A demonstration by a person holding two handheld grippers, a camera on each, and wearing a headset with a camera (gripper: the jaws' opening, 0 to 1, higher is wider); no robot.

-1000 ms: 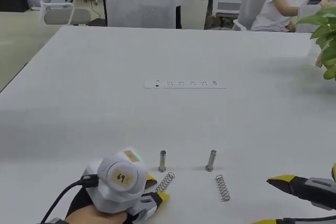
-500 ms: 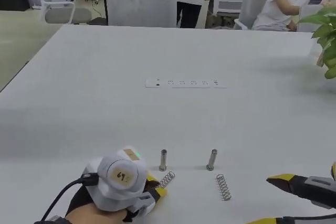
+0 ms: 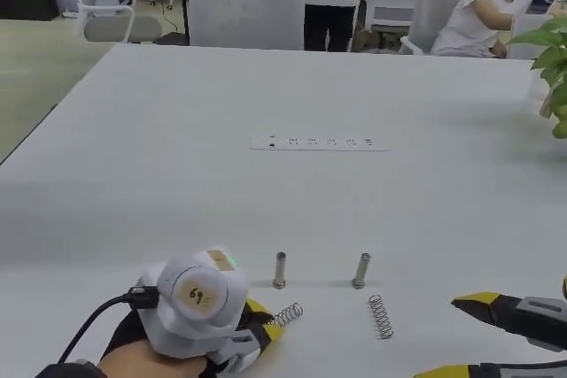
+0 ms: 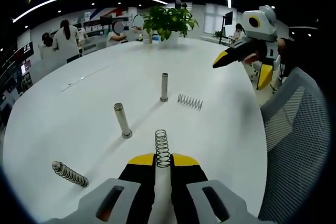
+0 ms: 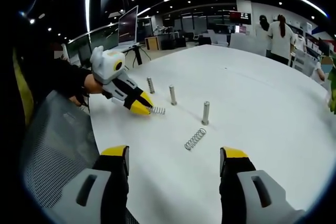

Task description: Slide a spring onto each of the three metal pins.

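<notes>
A "69" label (image 3: 197, 294) tops the left gripper (image 4: 163, 161), its fingers clenched on a spring (image 4: 162, 145). The right gripper (image 5: 174, 153), fingers spread, is cropped in head view.

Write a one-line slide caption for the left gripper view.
Left gripper holds a spring near an upright pin on the table.

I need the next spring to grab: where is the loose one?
In the head view, the loose spring lies flat on the table, just nearer than the right-hand pin, left of the right gripper.
</notes>
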